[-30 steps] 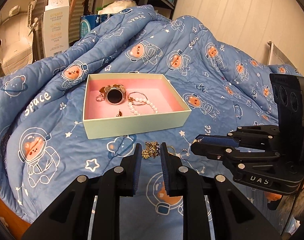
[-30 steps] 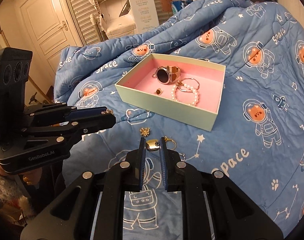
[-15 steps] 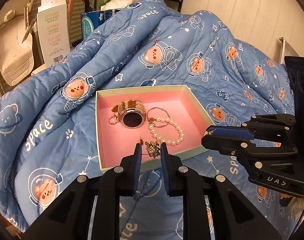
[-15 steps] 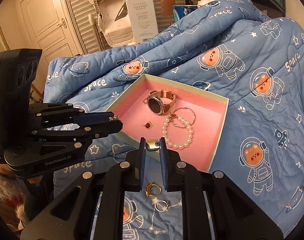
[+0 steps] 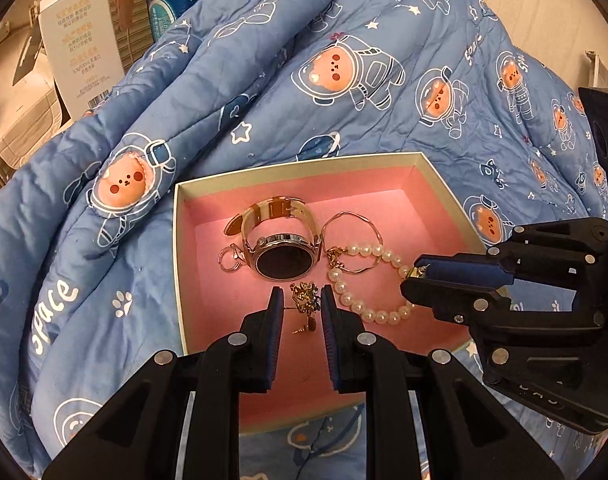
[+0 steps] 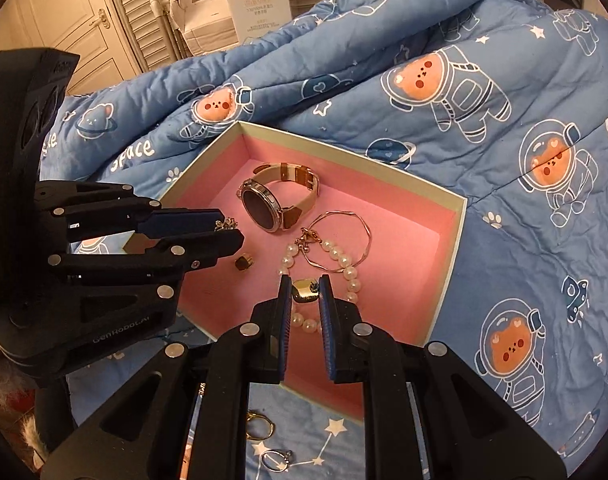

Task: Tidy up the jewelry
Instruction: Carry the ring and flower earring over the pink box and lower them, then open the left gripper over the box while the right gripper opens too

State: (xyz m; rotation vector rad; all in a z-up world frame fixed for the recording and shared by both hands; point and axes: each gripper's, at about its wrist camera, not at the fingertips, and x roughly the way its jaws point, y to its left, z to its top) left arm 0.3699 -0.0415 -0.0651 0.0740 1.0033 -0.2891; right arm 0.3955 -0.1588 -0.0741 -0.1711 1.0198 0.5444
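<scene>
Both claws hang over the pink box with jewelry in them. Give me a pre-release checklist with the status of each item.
1. Left claw over the box: ok.
2. Right claw over the box: ok.
3. Ornate gold earring pinched in the left claw: ok.
4. Gold ring pinched in the right claw: ok.
5. Bare floor under the right claw: not ok, pearl bracelet lies below.
6. All jewelry boxed: not ok, two rings remain on the quilt.

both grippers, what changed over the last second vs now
Both carried their pieces from the quilt in front of the box to over its pink floor: the left gripper still pinches the ornate gold earring, the right gripper still grips the gold ring. Neither has let go. The watch, pearl bracelet and box stayed put; two rings remain on the quilt.
</scene>
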